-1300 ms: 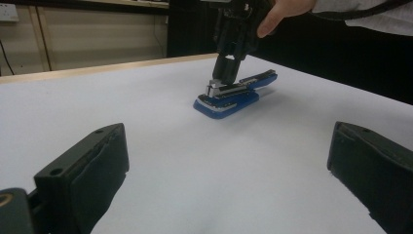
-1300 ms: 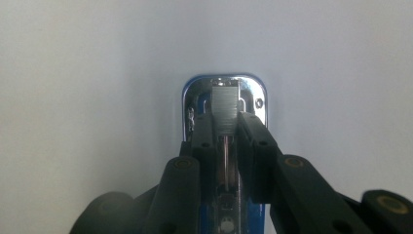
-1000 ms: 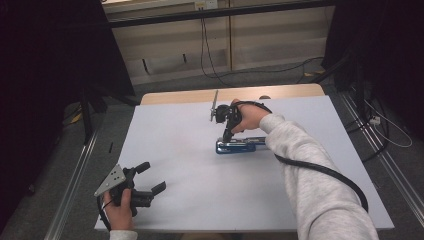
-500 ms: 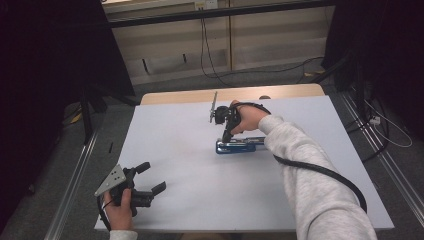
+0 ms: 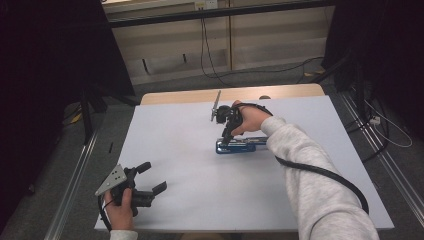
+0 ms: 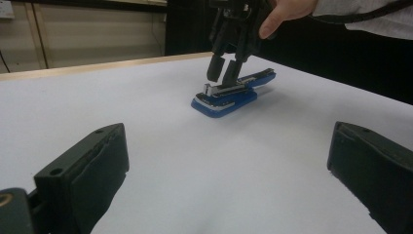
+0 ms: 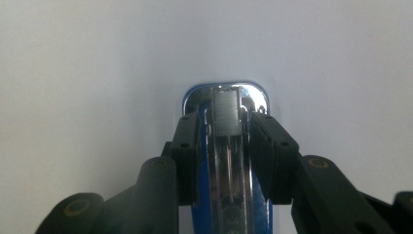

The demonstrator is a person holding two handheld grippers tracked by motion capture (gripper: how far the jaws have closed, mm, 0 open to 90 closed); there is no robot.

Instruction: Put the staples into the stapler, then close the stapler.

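A blue stapler (image 5: 250, 146) lies flat on the white table (image 5: 175, 150), a little right of centre. My right gripper (image 5: 226, 140) comes down on its near-left end, held by a hand in a grey sleeve. In the right gripper view the two jaws press on both sides of the stapler's (image 7: 226, 105) chrome staple channel, so the right gripper (image 7: 226, 146) is shut on it. The left gripper view shows the same grasp from afar, with the stapler (image 6: 219, 100) under the right gripper (image 6: 224, 73). My left gripper (image 5: 152, 178) rests open near the table's front left corner, jaws wide apart with nothing between them.
A bare wooden strip (image 5: 280, 92) runs along the table's far edge. The right gripper's black cable (image 5: 320, 172) trails back along the sleeve. Metal rails (image 5: 75, 190) flank the table and loose cables (image 5: 390, 125) lie on the floor to the right.
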